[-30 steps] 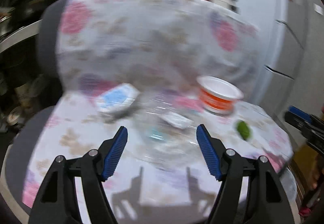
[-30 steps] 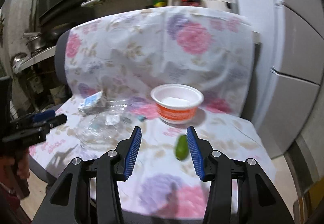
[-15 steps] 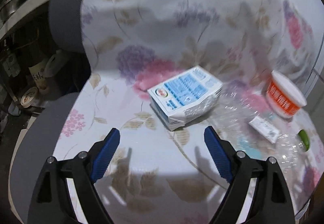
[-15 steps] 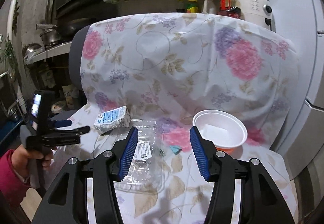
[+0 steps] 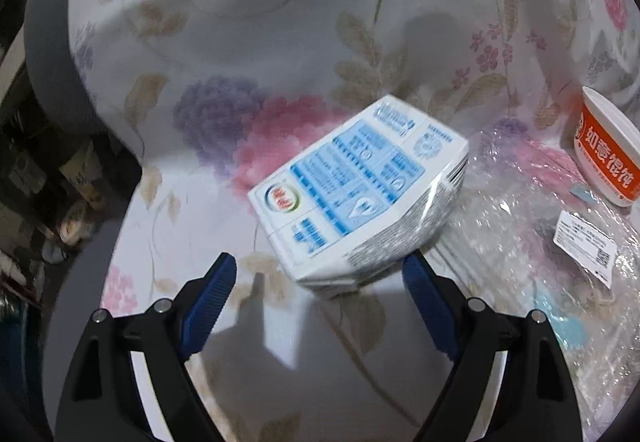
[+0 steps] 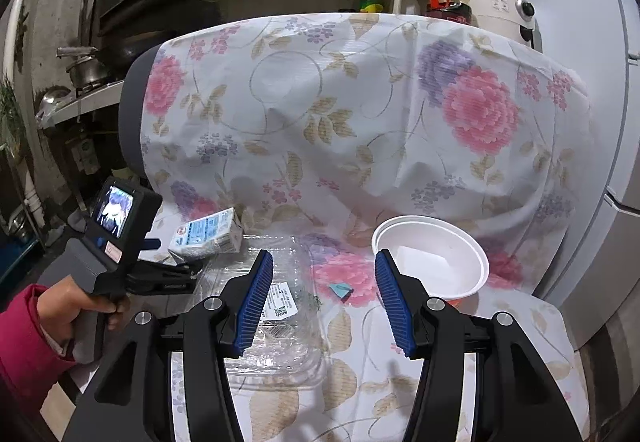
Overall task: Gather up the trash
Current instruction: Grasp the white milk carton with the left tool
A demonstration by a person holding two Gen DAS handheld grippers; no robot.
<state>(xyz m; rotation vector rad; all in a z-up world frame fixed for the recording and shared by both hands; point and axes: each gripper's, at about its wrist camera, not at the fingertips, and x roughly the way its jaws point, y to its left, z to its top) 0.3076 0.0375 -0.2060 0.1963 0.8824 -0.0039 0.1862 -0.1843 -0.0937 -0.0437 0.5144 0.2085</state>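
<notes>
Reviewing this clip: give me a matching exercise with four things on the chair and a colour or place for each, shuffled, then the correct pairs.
Things:
1. carton
2. bowl
3. clear tray
4. left claw

Descriptions:
A. see-through, bearing a white label
B. open, just short of the blue-and-white box
C. white inside, orange outside
D. lying flat at the foot of the chair's back, printed in blue

Pairs: 1-D, 2-C, 3-A, 4-B

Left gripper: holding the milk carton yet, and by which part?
Nothing held. The left gripper is open, its fingers either side of the milk carton's near end, not pressing it.
</notes>
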